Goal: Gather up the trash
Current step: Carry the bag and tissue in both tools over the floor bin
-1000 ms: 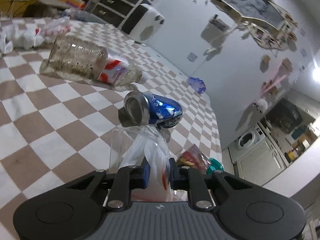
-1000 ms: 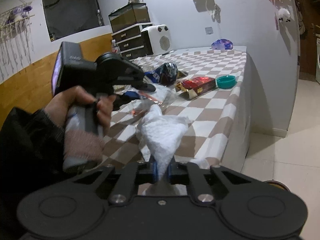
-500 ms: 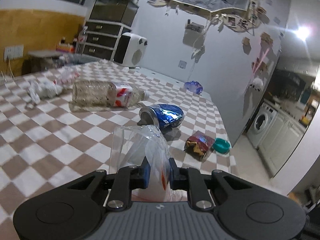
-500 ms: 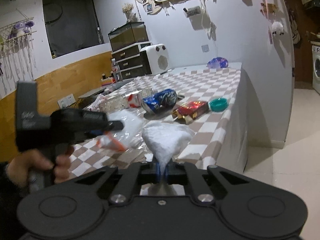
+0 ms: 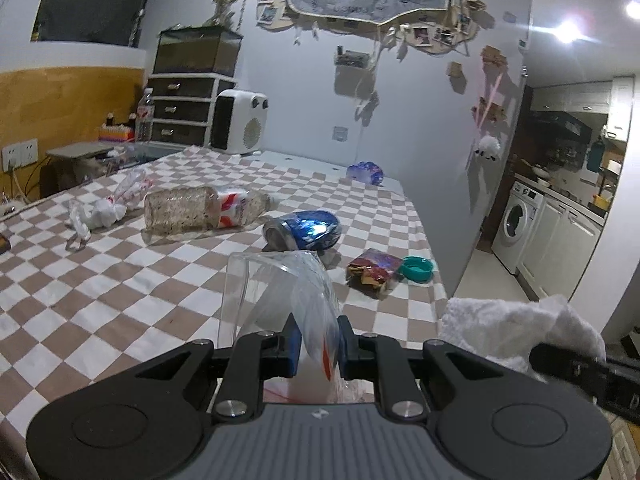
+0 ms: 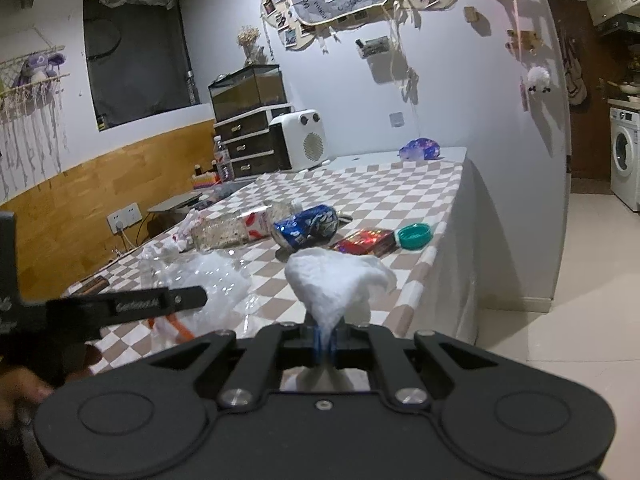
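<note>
Two grippers, both loaded: our left gripper [image 5: 316, 342] is clamped on a clear bag [image 5: 280, 292], our right gripper [image 6: 325, 340] pinches a white tissue [image 6: 336, 280], both over the table's [image 5: 120, 280] near edge. Farther on the cloth lie a bottle [image 5: 204, 210], can [image 5: 304, 230], wrapper [image 5: 372, 266], lid [image 5: 417, 268].

Brown-white checked tablecloth [image 5: 120, 300], blue can [image 5: 308, 230], teal lid [image 5: 418, 269], possibly red wrapper [image 5: 374, 268]
</note>
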`<state>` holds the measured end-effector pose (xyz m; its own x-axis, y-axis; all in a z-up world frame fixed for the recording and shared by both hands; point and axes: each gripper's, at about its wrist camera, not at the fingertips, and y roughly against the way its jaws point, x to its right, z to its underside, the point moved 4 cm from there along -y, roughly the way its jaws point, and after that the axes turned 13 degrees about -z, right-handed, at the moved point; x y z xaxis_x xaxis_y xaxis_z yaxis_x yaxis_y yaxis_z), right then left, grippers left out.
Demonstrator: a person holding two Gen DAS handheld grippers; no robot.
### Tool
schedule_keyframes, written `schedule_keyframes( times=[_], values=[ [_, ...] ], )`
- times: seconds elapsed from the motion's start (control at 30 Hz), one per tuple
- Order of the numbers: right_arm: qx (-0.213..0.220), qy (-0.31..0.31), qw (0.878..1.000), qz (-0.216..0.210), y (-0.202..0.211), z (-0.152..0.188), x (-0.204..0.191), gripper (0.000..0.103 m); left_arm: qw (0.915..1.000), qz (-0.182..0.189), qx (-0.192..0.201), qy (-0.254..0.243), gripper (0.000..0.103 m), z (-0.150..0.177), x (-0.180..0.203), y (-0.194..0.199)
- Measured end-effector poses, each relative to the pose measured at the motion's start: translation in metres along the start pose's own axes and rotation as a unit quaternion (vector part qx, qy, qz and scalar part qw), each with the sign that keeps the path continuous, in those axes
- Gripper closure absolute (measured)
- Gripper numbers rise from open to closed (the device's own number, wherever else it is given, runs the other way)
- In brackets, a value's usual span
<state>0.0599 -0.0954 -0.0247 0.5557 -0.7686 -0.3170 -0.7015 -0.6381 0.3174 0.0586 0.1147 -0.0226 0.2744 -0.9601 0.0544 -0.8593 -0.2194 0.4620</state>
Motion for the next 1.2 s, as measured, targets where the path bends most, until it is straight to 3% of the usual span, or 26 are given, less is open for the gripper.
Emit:
schedule_keyframes(
  times=[0.3,0.8,1.03,1.2],
  values=[
    [0.032,0.003,0.999,0.038,0.034,-0.017,0.023,0.098,0.998,0.04,0.025,-0.042,0.085,-0.008,0.051,0.02],
    [0.042,-0.013,0.989,0.142,0.103,-0.004,0.105,0.098,0.9884,0.123,0.009,-0.089,0.085,0.019,0.166,0.032],
    [0.03,-0.032,0.982,0.185,0.128,0.018,0.149,0.098,0.9828,0.156,-0.031,-0.094,0.085,0.051,0.224,0.01],
    [0.013,-0.058,0.976,0.211,0.132,0.037,0.191,0.098,0.9775,0.16,-0.089,-0.105,0.085,0.086,0.267,-0.03]
  ],
)
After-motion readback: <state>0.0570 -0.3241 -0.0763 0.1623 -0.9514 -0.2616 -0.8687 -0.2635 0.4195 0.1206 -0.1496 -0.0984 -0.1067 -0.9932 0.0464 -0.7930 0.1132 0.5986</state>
